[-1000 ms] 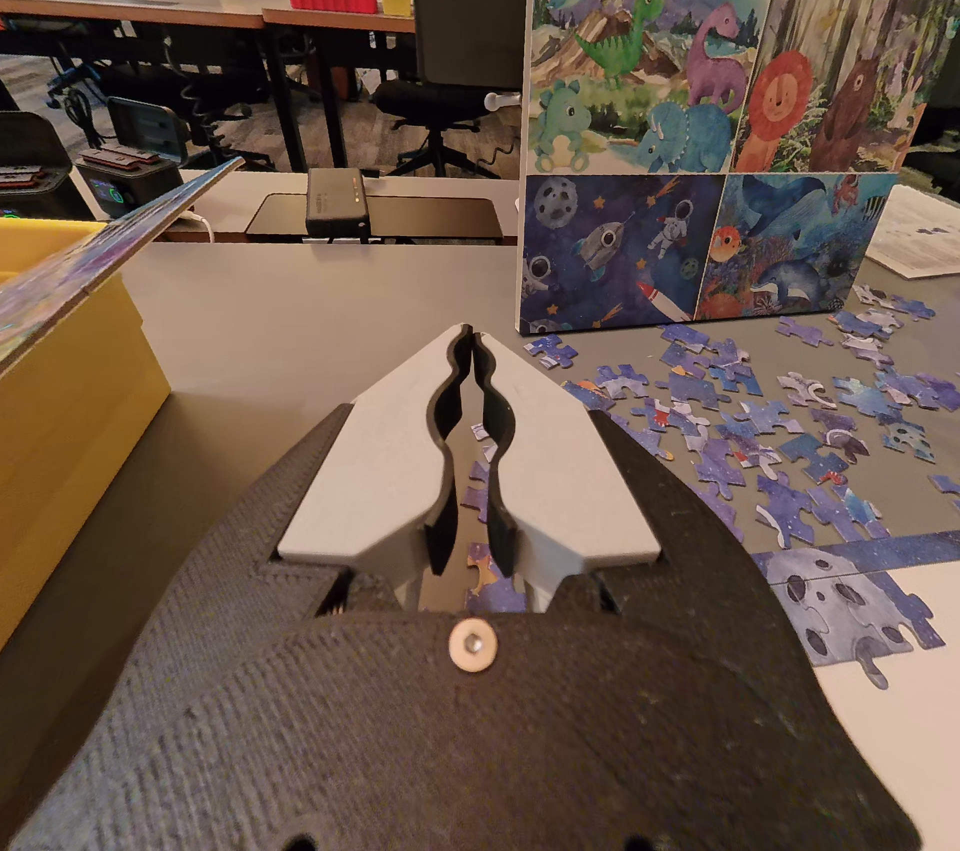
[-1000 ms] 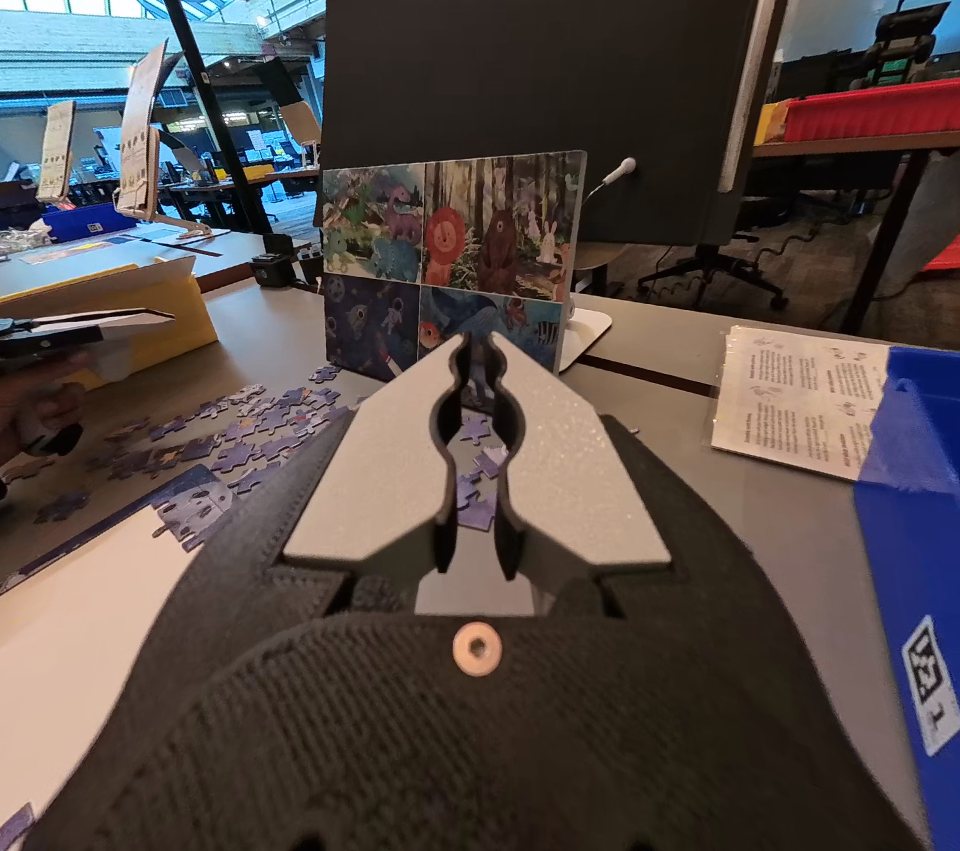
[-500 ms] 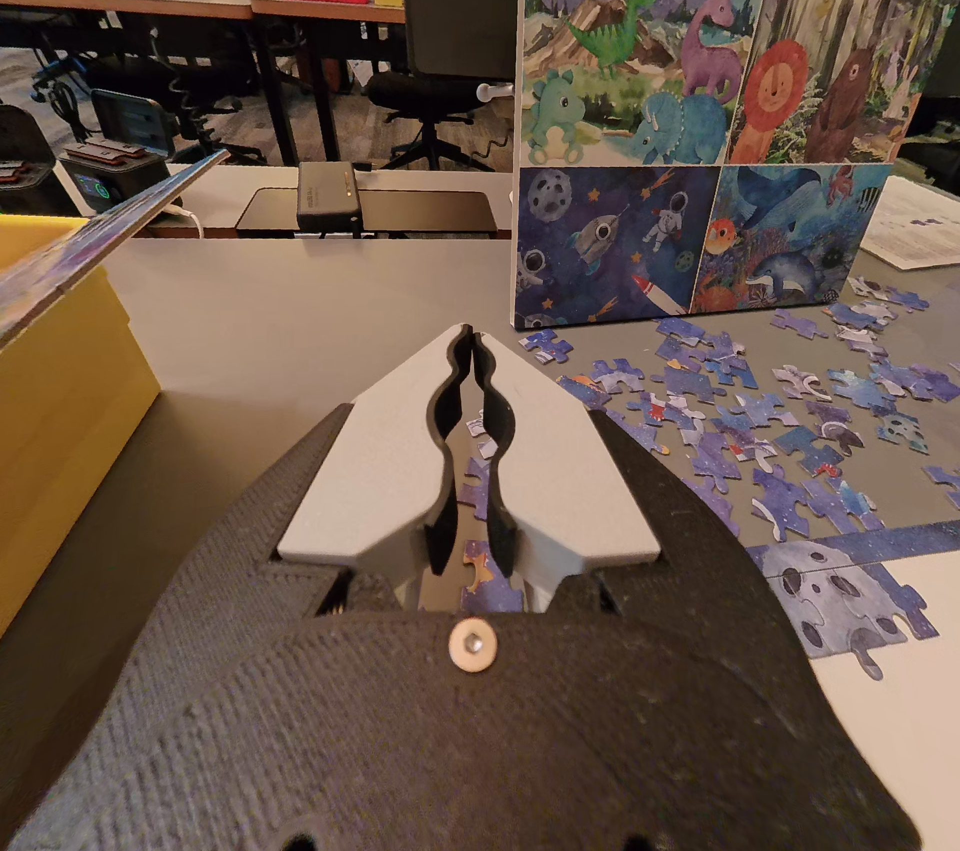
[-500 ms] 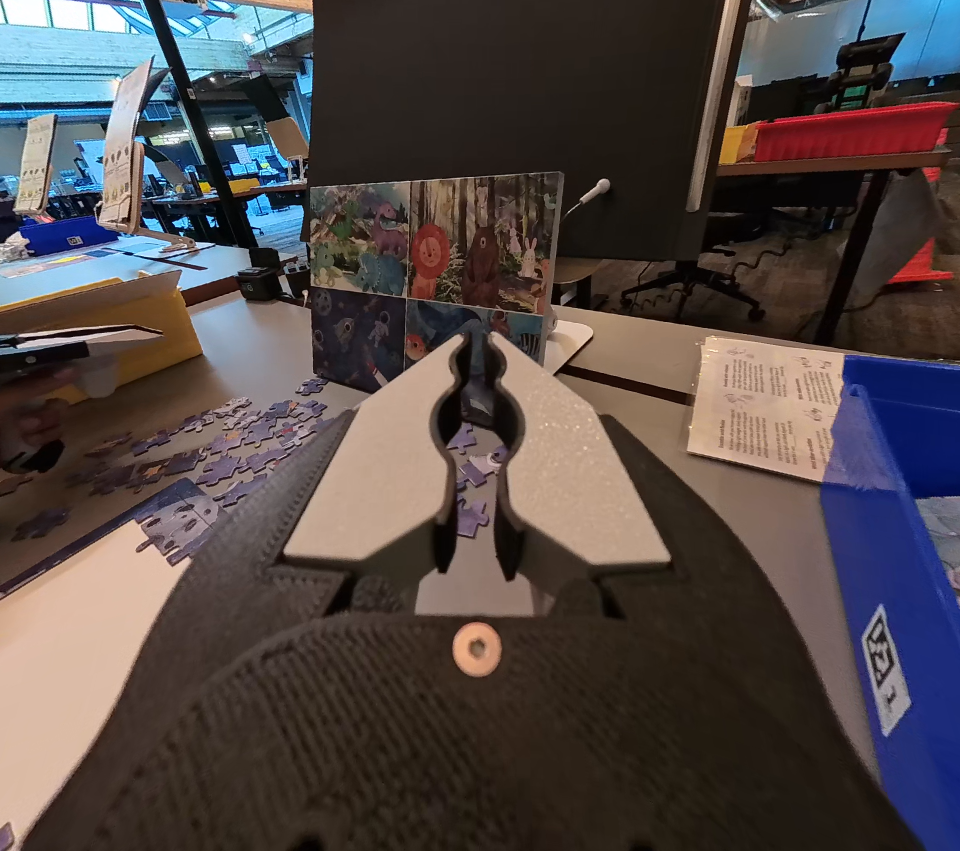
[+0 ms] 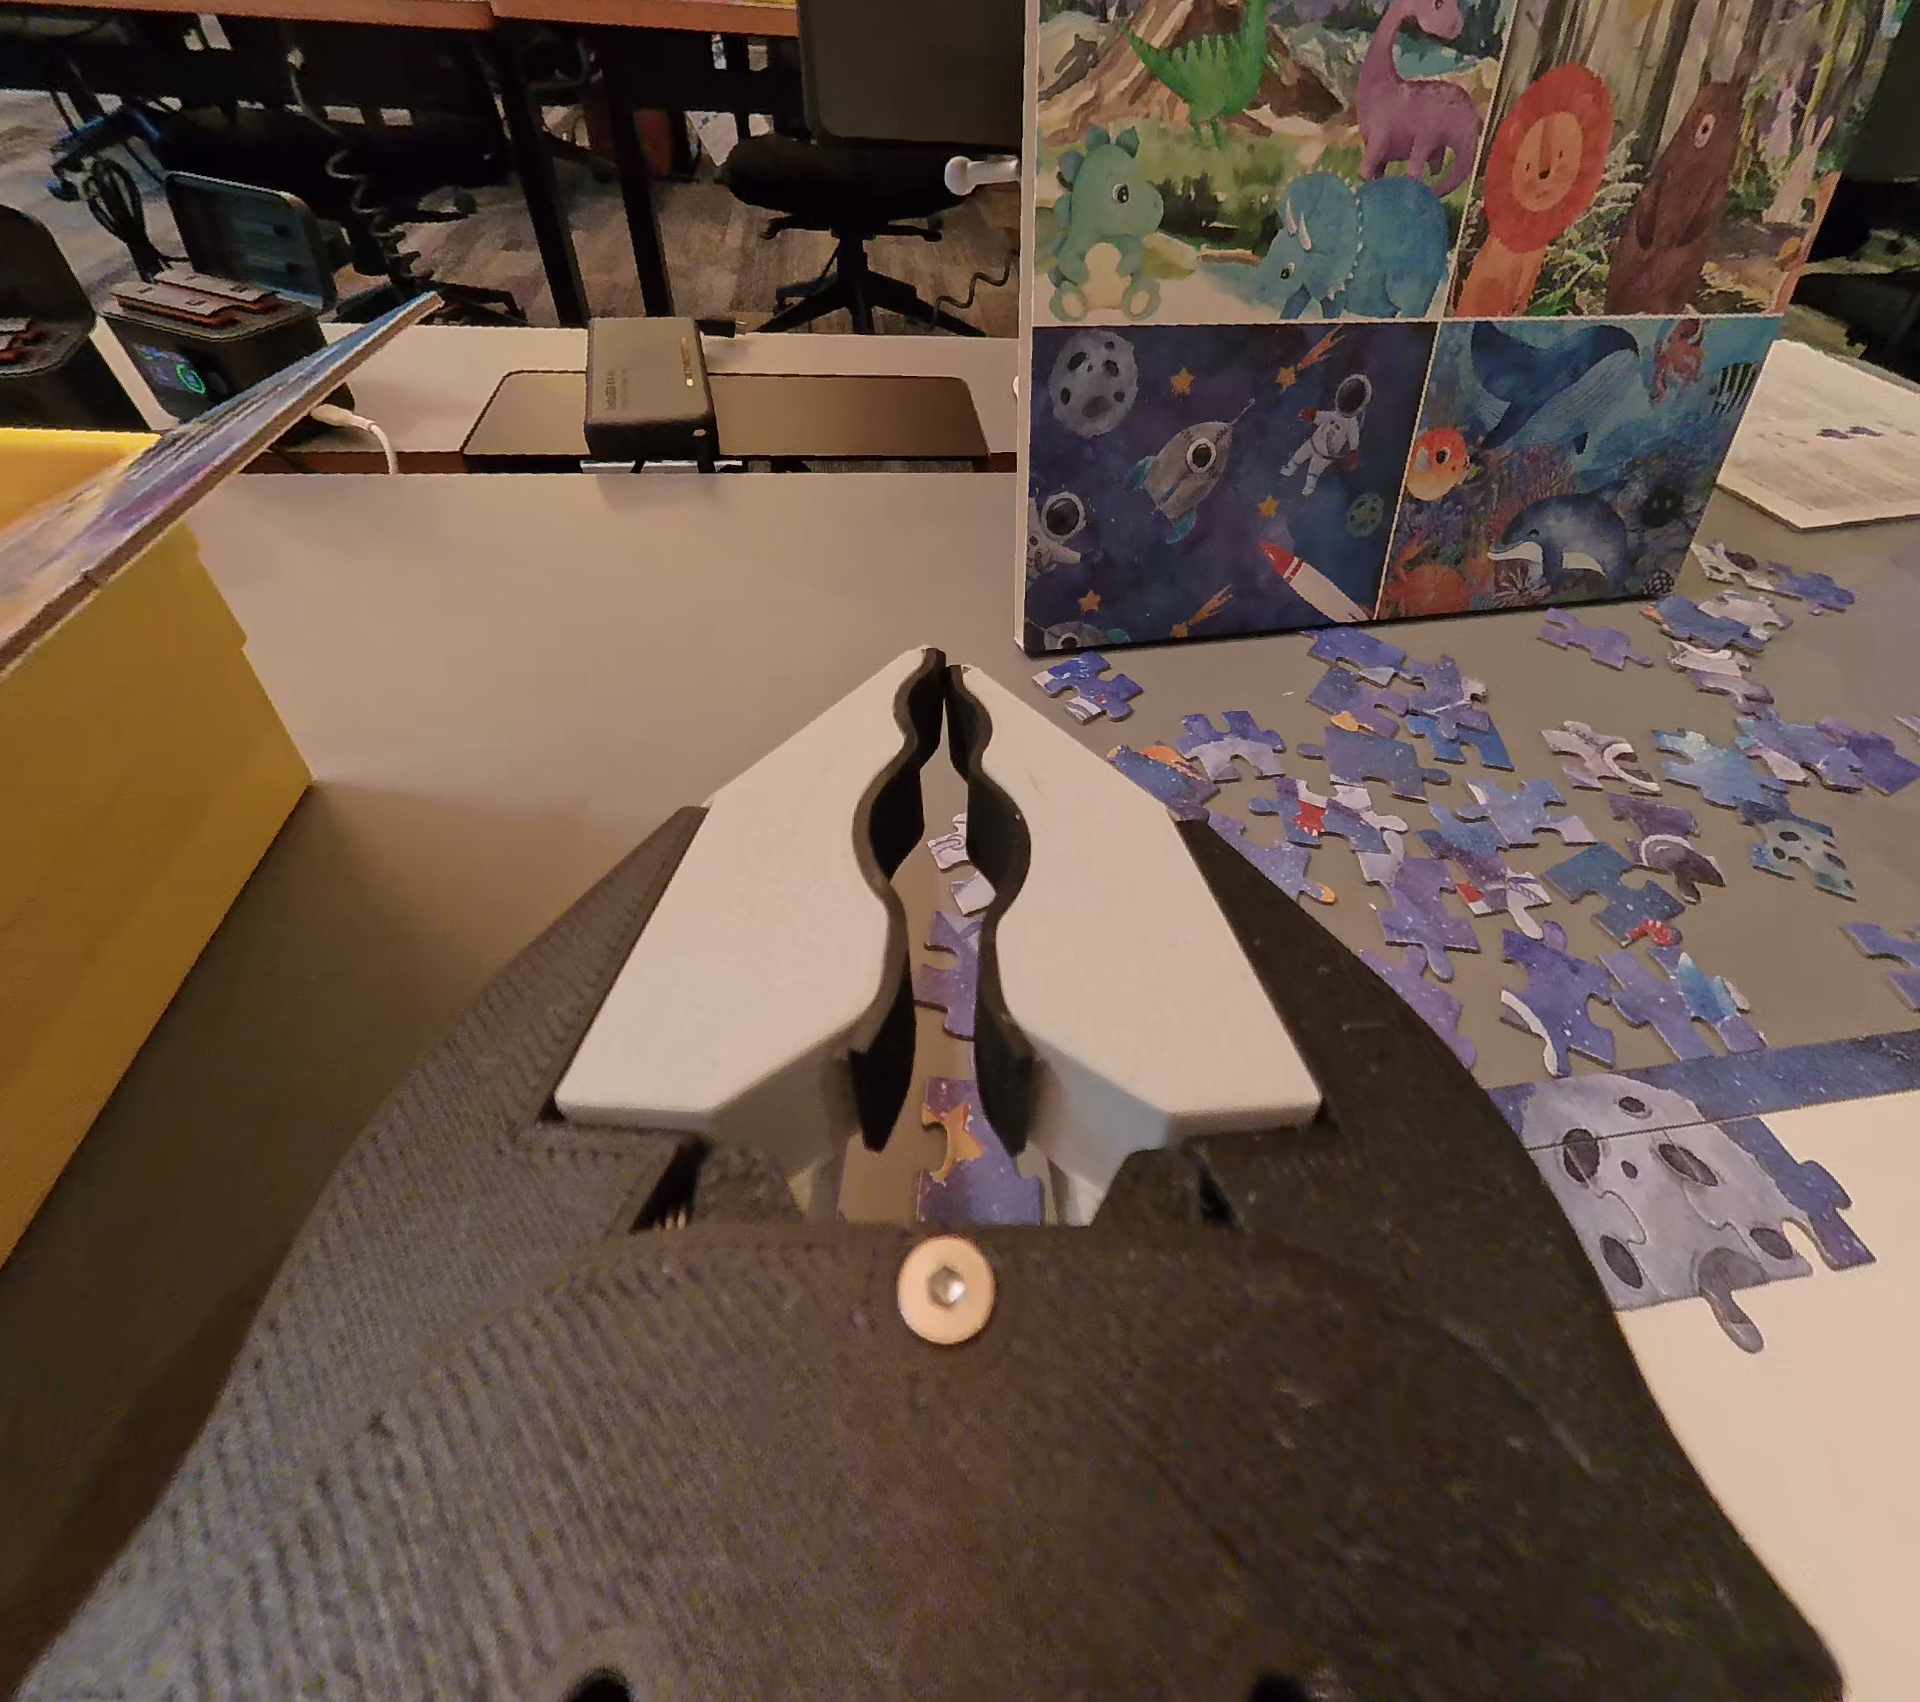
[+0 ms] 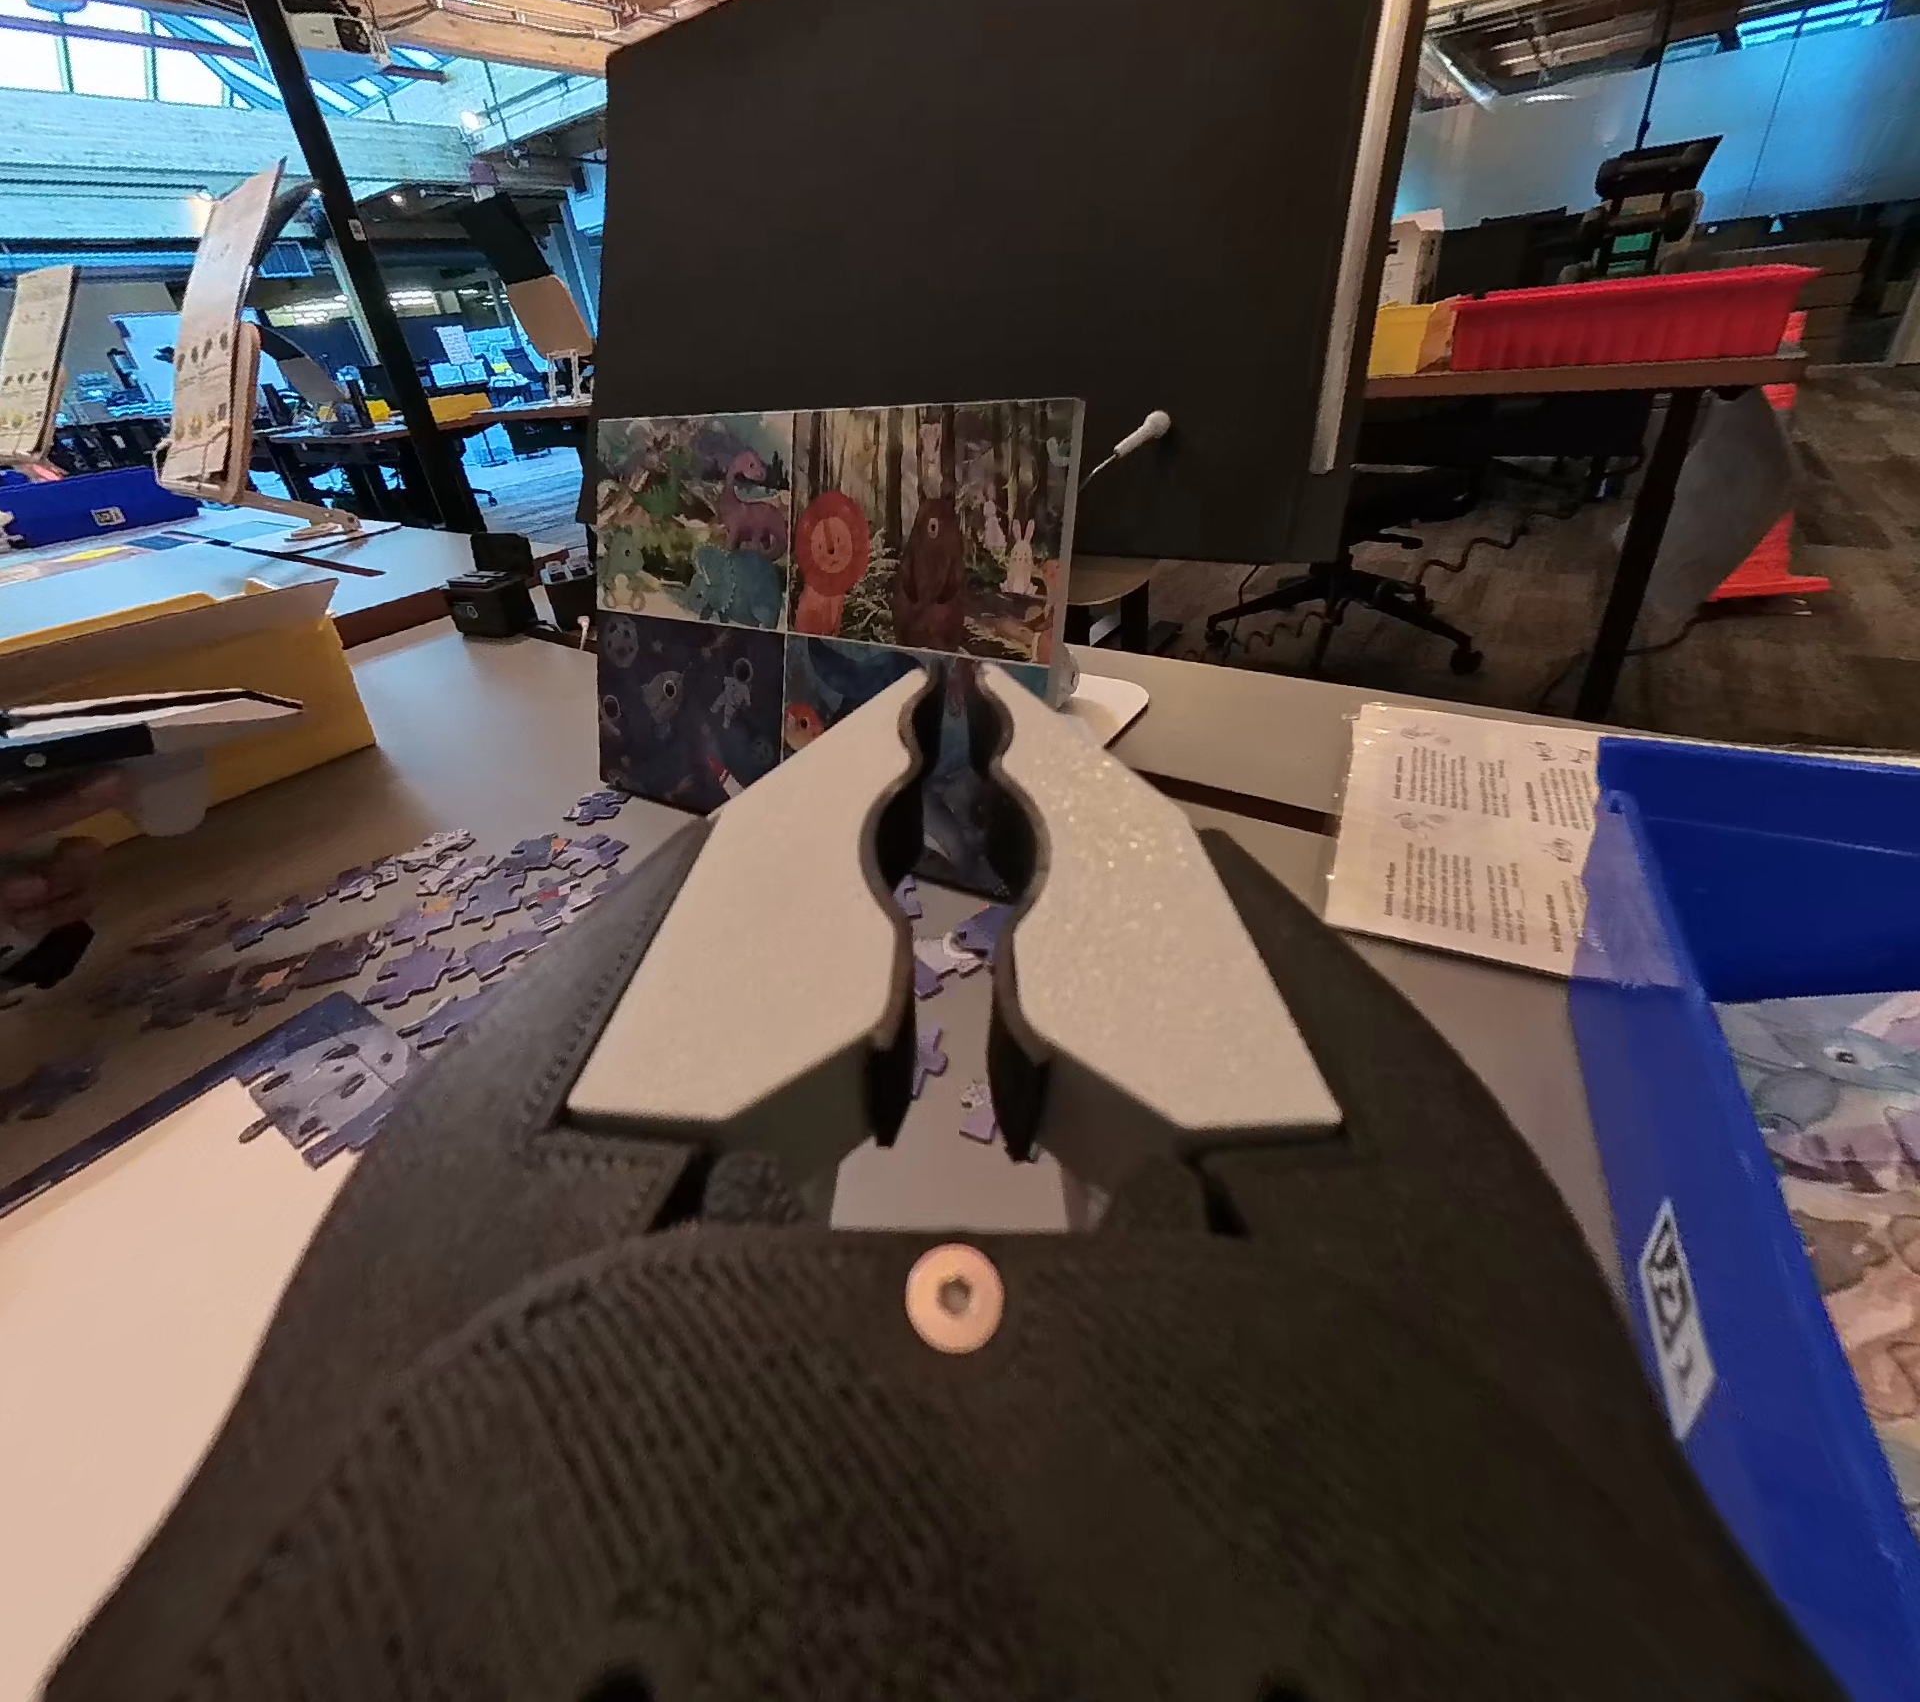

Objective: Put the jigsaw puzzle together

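My left gripper (image 5: pixel 940 665) is shut with nothing between its pads. It hovers over the grey table (image 5: pixel 623 665) at the left edge of a scatter of loose blue puzzle pieces (image 5: pixel 1507 821). An upright puzzle box (image 5: pixel 1403 250) with animal and space pictures stands just beyond. A partly joined blue puzzle section (image 5: pixel 1683 1174) lies on a white board (image 5: pixel 1818 1444). My right gripper (image 6: pixel 956 681) is shut and holds nothing. It points at the same box (image 6: pixel 831 551) from the right, above the loose pieces (image 6: pixel 447 904). The left gripper's fingers (image 6: pixel 208 707) show at the far left of this view.
An open yellow box (image 5: pixel 104 821) stands at the left. A blue bin (image 6: pixel 1714 873) holding a printed sheet sits at the right, with a paper leaflet (image 6: pixel 1455 831) beside it. A black screen (image 6: pixel 987 198) rises behind the puzzle box. A small black device (image 5: pixel 649 395) sits at the table's back. The left gripper's tips are roughly 45 centimetres from the right gripper's.
The right gripper has drawn back and to the right, so more of the blue bin shows. The left gripper has barely shifted. Both stay shut.
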`<state>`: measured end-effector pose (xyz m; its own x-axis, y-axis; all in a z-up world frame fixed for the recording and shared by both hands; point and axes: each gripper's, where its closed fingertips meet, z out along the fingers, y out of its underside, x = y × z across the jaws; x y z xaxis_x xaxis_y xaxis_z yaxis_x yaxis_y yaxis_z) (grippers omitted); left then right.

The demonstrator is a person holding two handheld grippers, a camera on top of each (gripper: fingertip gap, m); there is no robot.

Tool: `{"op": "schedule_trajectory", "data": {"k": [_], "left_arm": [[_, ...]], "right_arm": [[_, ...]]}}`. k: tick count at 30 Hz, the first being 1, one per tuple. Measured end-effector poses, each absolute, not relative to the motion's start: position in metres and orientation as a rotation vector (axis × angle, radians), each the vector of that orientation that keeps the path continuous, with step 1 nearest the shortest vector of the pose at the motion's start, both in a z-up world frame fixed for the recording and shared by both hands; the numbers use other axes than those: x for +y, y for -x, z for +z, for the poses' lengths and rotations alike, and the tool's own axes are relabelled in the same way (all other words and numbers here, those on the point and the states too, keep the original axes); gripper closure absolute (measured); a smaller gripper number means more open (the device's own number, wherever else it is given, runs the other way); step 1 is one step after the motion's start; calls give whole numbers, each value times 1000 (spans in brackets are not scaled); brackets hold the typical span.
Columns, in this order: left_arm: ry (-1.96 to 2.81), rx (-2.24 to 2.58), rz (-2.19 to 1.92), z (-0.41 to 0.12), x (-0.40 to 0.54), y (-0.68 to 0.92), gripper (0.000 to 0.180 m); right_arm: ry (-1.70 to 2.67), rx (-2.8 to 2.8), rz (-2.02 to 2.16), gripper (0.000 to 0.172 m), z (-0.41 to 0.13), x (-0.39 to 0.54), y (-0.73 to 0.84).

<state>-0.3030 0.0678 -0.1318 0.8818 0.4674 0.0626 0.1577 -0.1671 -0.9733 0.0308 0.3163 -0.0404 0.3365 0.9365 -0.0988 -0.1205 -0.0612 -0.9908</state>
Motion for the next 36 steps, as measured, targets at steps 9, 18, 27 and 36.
{"op": "schedule_trajectory", "data": {"k": [9, 18, 27, 36], "left_arm": [[1745, -474, 291, -133, 69, 302, 180], [1749, -472, 284, -134, 70, 301, 180], [1754, -463, 281, -135, 71, 300, 180], [1726, -450, 275, -129, 70, 298, 180]], "right_arm": [[1282, -743, 1064, 171, -22, 321, -50], [1267, -715, 1031, 172, -17, 326, -61], [1283, -665, 1133, 172, -20, 329, -65], [1329, -740, 1237, 170, -43, 312, -35]]}}
